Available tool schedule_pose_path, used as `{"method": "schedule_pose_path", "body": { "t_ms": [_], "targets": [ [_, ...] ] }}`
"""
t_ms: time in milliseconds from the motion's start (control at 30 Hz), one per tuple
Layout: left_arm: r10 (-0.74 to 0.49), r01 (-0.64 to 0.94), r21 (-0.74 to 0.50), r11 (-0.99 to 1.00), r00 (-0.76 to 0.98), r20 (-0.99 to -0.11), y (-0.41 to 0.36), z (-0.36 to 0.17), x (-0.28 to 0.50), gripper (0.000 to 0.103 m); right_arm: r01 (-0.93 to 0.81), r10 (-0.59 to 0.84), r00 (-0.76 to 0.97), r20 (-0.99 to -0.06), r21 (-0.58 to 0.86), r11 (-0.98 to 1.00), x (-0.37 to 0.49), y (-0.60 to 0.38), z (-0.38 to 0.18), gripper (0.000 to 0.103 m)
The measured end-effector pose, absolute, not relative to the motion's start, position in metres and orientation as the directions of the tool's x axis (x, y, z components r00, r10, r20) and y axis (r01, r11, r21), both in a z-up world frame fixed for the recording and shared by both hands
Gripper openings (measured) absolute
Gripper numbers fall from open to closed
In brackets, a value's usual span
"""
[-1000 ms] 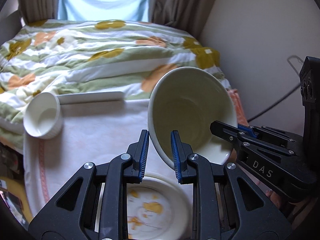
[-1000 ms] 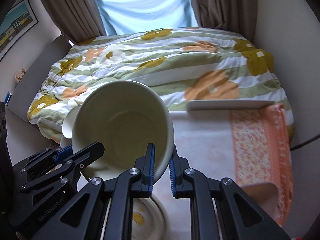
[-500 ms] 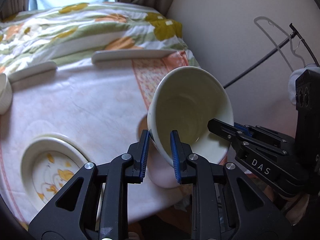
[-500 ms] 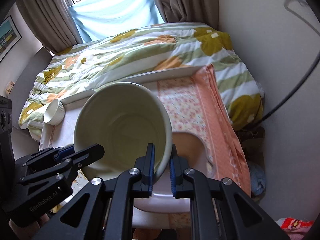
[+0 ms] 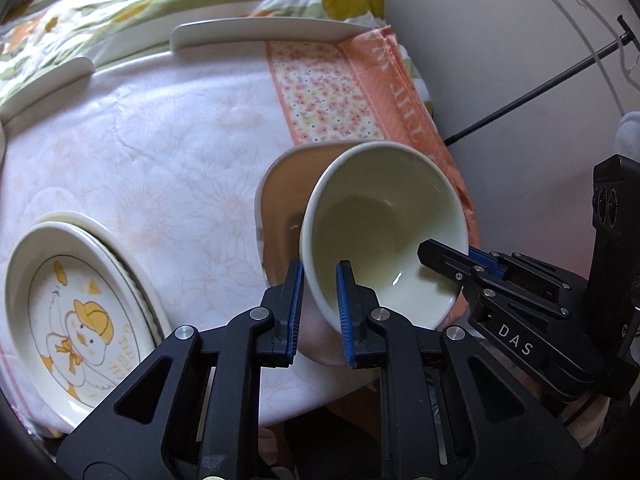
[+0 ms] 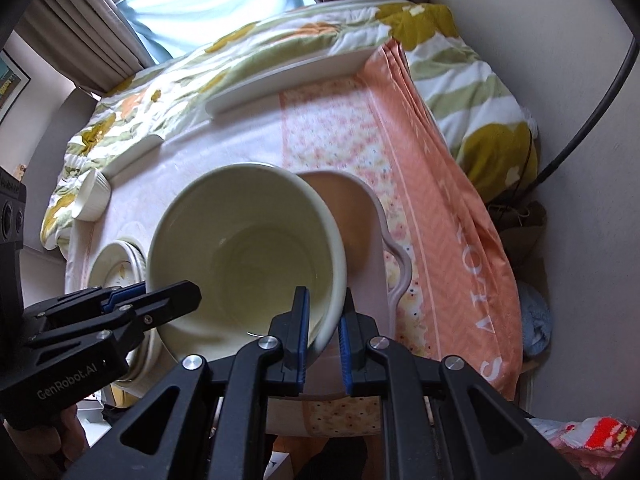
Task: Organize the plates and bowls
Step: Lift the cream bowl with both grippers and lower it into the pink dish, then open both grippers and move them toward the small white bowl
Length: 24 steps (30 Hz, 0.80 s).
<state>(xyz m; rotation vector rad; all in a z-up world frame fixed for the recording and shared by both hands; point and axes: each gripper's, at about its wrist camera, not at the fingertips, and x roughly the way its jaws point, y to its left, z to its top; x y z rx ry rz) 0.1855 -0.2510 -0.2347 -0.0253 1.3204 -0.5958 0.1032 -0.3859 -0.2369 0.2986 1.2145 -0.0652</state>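
One cream bowl (image 5: pixel 384 224) pinched by jaws of both grippers, left jaws just tightening, two stacked plates (image 5: pixel 60 280)

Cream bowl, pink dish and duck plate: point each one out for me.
Cream bowl (image 5: pixel 380 240), left wrist view, inner wall.
Pink dish (image 6: pixel 372 236), right wrist view, right rim.
Duck plate (image 5: pixel 76 320), left wrist view, printed centre.

Two handheld grippers: the left gripper (image 5: pixel 318 312) and right gripper (image 6: pixel 323 334) share black skeletal frames with triangular cut-outs, silver round screws and ribbed blue finger pads (image 5: pixel 295 308). White lettering reads "DAS" on one, "GenRobot.AI" on the other.
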Motion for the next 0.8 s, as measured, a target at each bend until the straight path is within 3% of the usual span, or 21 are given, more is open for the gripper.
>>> {"method": "schedule_pose_path", "body": {
  "t_ms": [633,800],
  "targets": [
    [-0.336,0.433,-0.248,0.867,0.139,-0.932,-0.265,-0.251,0.197,0.014,0.207,0.131,0.295,-0.946,0.197,0.958,0.116,-0.390,-0.266,0.012],
    [-0.291,0.461,-0.180,0.869,0.182,-0.939,-0.270,-0.248,0.196,0.014,0.153,0.098,0.261,-0.960,0.141,0.978,0.121,-0.380,-0.263,0.013]
  ]
}}
